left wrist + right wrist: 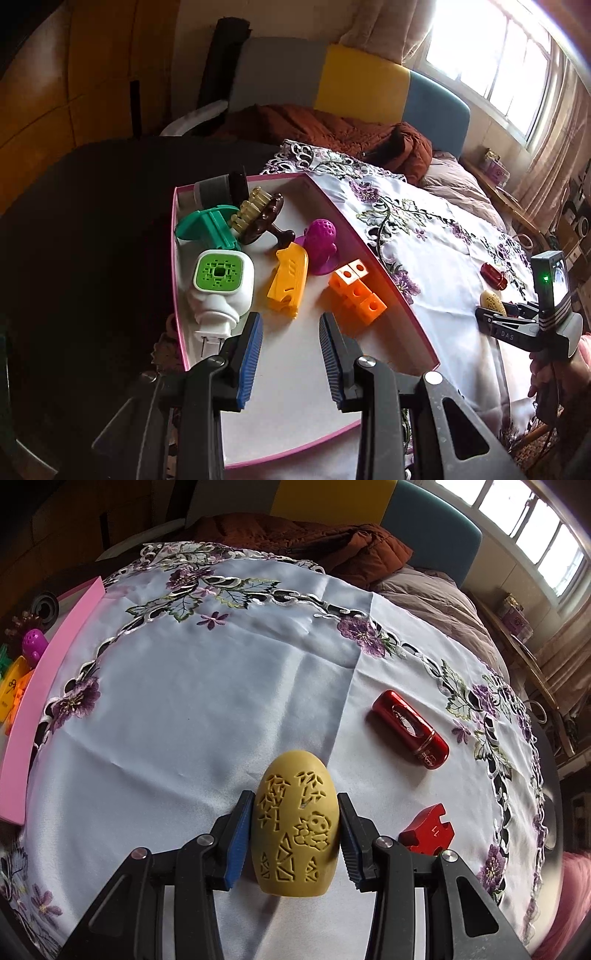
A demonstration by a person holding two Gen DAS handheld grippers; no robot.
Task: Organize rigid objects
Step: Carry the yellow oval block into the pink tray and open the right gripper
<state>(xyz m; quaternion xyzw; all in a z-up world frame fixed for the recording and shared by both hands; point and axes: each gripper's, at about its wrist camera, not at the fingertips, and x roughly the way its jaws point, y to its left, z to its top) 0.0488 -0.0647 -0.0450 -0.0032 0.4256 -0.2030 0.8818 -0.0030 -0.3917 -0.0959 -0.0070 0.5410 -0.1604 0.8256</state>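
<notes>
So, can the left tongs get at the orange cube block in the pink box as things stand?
Probably yes. The left tongs hold nothing and hover over the box, and the orange cube block lies just ahead, uncovered.

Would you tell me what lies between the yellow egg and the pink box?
Only bare embroidered tablecloth lies between the yellow egg and the pink box, seen in the right wrist view.

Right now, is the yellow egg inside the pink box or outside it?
Outside. The yellow egg sits over the flowery tablecloth, squeezed between the right tool's blue pads; the pink box with the other toys stands off to the side.
</notes>
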